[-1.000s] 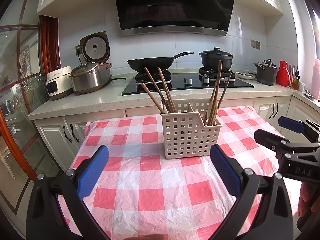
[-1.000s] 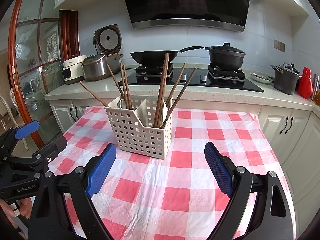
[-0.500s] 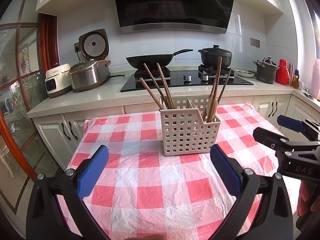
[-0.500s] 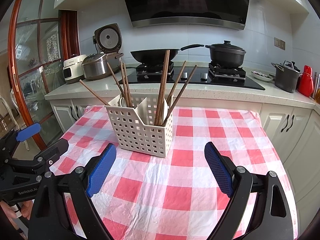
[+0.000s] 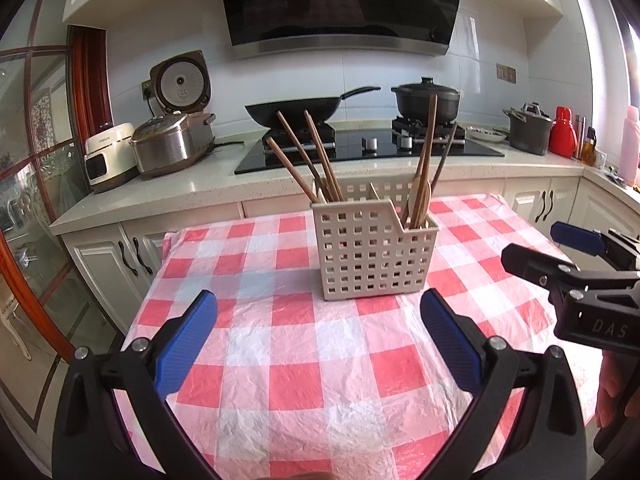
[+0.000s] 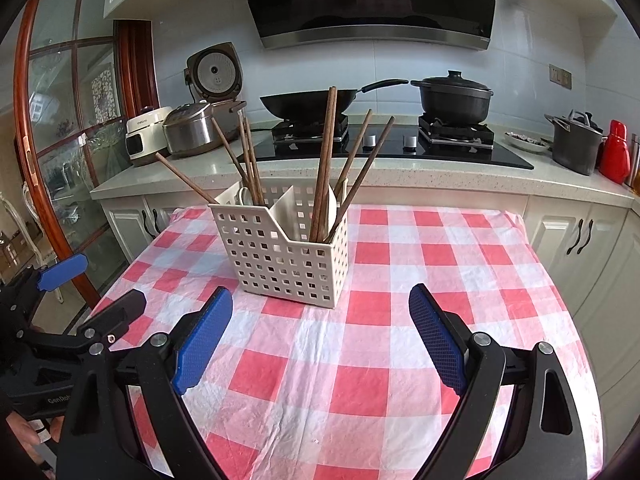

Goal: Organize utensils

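Note:
A beige perforated utensil basket (image 5: 372,256) (image 6: 286,258) with two compartments stands upright on the red-and-white checked tablecloth (image 5: 320,368) (image 6: 380,360). Wooden chopsticks (image 5: 308,160) (image 6: 326,160) lean out of both compartments, and white spoons (image 6: 330,204) sit among them. My left gripper (image 5: 318,340) hangs open above the cloth, short of the basket, with nothing between its blue pads. My right gripper (image 6: 320,338) is open too, also short of the basket and holding nothing. Each gripper shows at the edge of the other's view.
Behind the table runs a counter with a black stove (image 5: 368,148), a wok (image 5: 296,112), a black pot (image 5: 426,100), rice cookers (image 5: 172,144), a grey pot (image 5: 528,130) and a red flask (image 5: 562,132). A glass door (image 6: 60,120) stands at the left.
Both grippers have drifted slightly, so the basket sits a little differently in each view. They remain open and hold nothing.

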Demonstrator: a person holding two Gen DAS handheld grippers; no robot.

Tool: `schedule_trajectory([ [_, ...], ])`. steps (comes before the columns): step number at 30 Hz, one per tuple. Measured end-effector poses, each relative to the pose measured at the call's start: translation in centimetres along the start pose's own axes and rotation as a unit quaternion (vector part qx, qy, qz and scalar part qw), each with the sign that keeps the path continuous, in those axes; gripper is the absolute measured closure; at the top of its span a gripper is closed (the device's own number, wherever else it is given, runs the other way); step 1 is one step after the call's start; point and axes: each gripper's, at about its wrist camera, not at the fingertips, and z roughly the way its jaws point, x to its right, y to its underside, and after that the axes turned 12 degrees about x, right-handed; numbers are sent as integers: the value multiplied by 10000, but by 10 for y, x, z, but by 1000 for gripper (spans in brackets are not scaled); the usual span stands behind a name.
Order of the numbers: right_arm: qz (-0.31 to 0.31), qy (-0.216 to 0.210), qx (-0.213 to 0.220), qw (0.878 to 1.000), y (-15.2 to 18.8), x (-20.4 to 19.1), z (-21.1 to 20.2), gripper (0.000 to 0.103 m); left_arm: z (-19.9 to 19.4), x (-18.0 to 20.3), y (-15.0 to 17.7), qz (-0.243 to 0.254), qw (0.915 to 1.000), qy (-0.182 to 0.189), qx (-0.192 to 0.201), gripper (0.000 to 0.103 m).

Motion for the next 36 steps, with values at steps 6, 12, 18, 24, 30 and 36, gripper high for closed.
schedule_trajectory([
  [6,50,-29,-81,10000,3,0,4,19,7,4,7,45,9998,13,-169,5],
  [12,97,-48,-119,9999,4,2,8,19,12,0,7,-76,9997,-35,-218,5],
  [18,165,-10,23,9999,0,6,2,19,7,-11,3,-357,9993,-86,-120,5],
  [24,164,-46,316,9994,-9,8,-11,19,-7,-19,-7,-436,9984,-276,244,5],
  [30,17,-120,583,9982,-16,2,-24,19,-23,-22,-17,-487,9970,-187,575,5],
  [36,-42,-186,875,9960,-23,1,-39,19,-40,-24,-25,-509,9948,-147,866,5],
])
